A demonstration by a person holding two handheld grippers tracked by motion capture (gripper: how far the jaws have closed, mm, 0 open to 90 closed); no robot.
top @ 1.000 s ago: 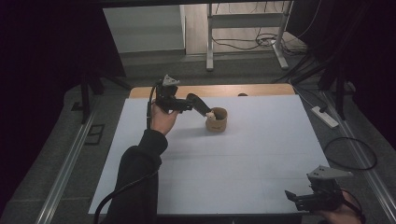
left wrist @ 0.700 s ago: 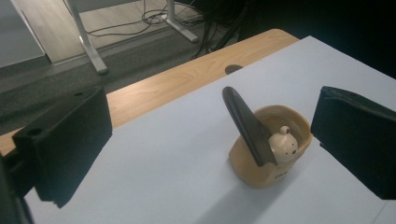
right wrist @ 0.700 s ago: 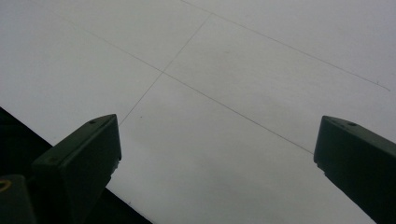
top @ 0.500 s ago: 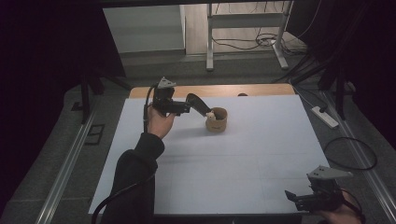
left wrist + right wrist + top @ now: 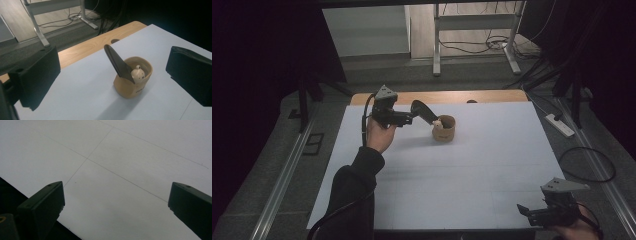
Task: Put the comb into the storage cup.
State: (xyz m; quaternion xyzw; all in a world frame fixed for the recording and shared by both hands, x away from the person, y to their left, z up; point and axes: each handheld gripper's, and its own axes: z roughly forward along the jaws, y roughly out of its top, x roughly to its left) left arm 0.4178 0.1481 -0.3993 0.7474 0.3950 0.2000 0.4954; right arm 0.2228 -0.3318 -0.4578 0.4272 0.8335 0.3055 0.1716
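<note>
A tan cup (image 5: 444,131) (image 5: 132,85) stands on the white table top (image 5: 472,170) toward the back. A black flat blade (image 5: 424,111) (image 5: 117,61) leans out of the cup to the left, beside a small white knobbed piece (image 5: 137,73). My left gripper (image 5: 408,119) (image 5: 115,66) hovers just left of the cup, open, jaws wide on either side of it and touching nothing. My right gripper (image 5: 526,212) (image 5: 116,195) rests low at the table's front right corner, open over bare white surface.
A strip of wooden table edge (image 5: 452,96) runs behind the white top. Beyond it stand a metal frame (image 5: 472,30) and floor cables. A power strip (image 5: 560,125) lies on the floor at the right. The table's front edge (image 5: 37,195) is just below my right gripper.
My left gripper has drawn back a little to the left, away from the cup. The cup, the blade and the right gripper have stayed put.
</note>
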